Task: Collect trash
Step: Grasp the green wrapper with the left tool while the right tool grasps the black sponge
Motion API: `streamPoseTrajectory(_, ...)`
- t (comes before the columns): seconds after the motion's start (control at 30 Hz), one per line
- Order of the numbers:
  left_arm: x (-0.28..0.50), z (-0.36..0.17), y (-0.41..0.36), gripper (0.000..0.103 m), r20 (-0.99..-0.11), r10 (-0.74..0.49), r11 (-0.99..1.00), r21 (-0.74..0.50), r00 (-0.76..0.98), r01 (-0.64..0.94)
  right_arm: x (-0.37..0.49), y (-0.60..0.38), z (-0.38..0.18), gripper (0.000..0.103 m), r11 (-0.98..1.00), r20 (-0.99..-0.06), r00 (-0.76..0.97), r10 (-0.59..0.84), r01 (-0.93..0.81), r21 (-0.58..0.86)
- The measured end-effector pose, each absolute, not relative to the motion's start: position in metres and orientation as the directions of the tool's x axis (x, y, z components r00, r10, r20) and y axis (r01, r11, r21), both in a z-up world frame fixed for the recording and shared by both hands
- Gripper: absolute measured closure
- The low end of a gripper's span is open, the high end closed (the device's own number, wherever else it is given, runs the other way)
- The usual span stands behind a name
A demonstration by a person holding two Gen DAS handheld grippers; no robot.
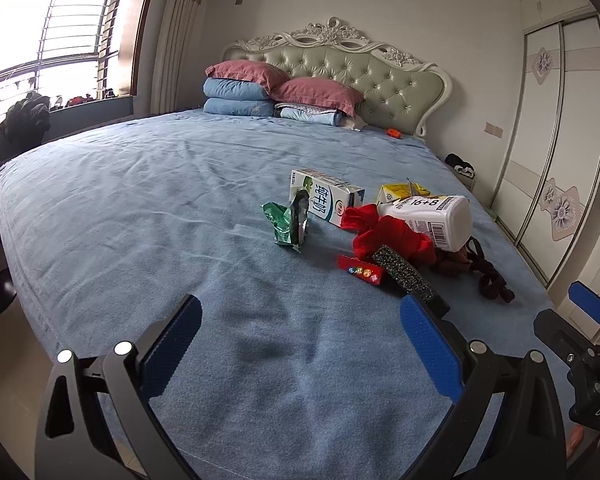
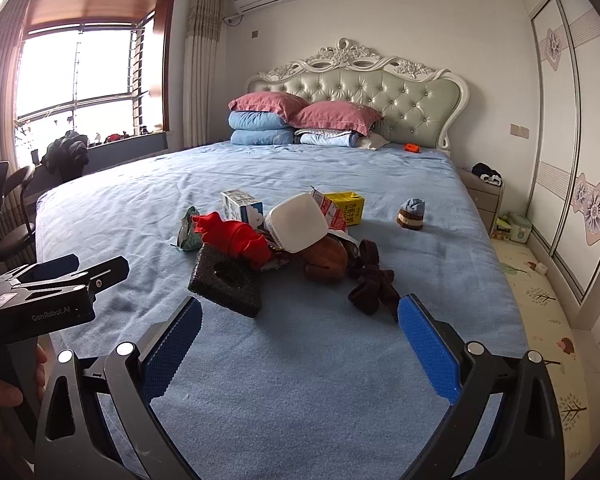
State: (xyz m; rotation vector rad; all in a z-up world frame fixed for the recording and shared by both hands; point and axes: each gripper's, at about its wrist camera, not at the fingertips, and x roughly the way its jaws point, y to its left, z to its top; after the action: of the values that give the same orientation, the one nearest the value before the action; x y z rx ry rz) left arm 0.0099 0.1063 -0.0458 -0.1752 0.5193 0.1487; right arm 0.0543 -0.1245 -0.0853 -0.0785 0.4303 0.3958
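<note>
My left gripper [image 1: 300, 334] and right gripper [image 2: 299, 334] both held their jaws wide, empty, over the bed [image 1: 140, 208]. The trash pile [image 2: 276, 240] lay mid-frame; only the right view showed a rolled sock [image 2: 412, 214] at right.

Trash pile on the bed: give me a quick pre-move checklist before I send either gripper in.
1. Left gripper open and empty: ok.
2. Right gripper open and empty: ok.
3. Bare blue bed cover between both grippers and the pile: ok.
4. Nearest trash, the black foam block, free to grasp: ok, nothing lies on it.
5. White bottle free to lift: not ok, it rests on the red cloth and brown cloth, which are probably not trash.
6. Bin or bag to drop the trash into: cannot tell, none in either view.
</note>
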Motion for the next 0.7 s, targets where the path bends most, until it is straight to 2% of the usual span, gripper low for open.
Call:
streamPoseTrajectory(0.13, 0.012, -0.051, 0.118, 0.004, -0.516, 0.086, 0.975, -0.131, 0.852, -0.178, 0.065, -0.100, -0.090, 0.023, 0.877, -0.490, 0.760, 0.427, -0.480, 0.019)
streamPoseTrajectory(0.37, 0.018, -0.058, 0.135, 0.004, -0.528, 0.073, 0.975, -0.142, 0.846, -0.172, 0.077, -0.048, -0.098, 0.027, 0.843, -0.553, 0.726, 0.409, -0.532, -0.074)
streamPoseTrajectory(0.5, 0.024, -0.061, 0.146, 0.004, -0.534, 0.062, 0.973, -0.158, 0.843, -0.171, 0.092, -0.030, -0.104, 0.036, 0.837, -0.599, 0.704, 0.381, -0.538, -0.101)
streamPoseTrajectory(0.67, 0.031, -0.064, 0.148, 0.004, -0.543, 0.049, 0.977, -0.149, 0.838, -0.154, 0.109, -0.017, -0.107, 0.038, 0.850, -0.621, 0.718, 0.315, -0.504, -0.152)
streamPoseTrajectory(0.7, 0.033, -0.064, 0.148, 0.004, -0.546, 0.045, 0.978, -0.147, 0.837, -0.149, 0.112, -0.016, -0.107, 0.041, 0.851, -0.623, 0.718, 0.311, -0.502, -0.154)
